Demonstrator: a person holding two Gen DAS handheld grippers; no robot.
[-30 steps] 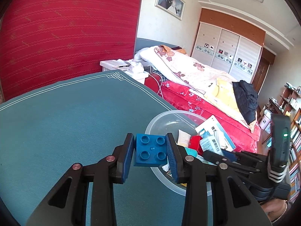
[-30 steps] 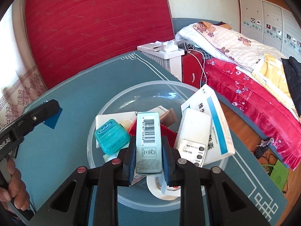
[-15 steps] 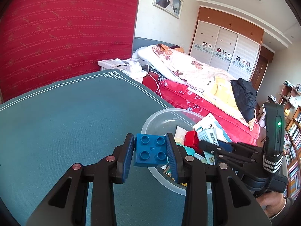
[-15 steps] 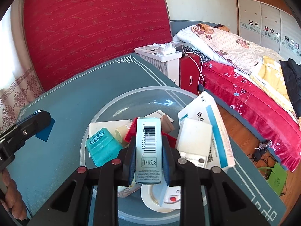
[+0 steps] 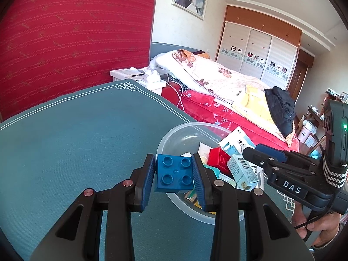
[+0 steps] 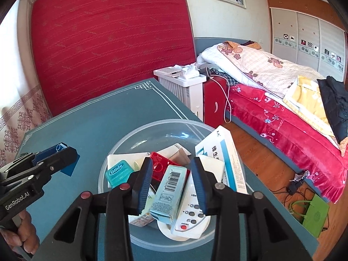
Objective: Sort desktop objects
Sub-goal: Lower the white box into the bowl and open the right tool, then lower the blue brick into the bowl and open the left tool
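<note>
Pale-blue barcoded carton (image 6: 168, 193) lay tilted between the pads of the right tongs (image 6: 171, 187), whose jaws were opening; gaps showed on both sides, where half a second before they had clamped it upright. It had dropped into the clear plastic bowl (image 6: 152, 128), against a red brick (image 6: 162, 166) and a white remote (image 6: 191, 213). That item was judged delivered. The left tongs (image 5: 174, 175) were clenched on a blue studded brick (image 5: 174, 174), held above the teal worktop (image 5: 76, 141) beside the bowl's rim, awaiting placement
</note>
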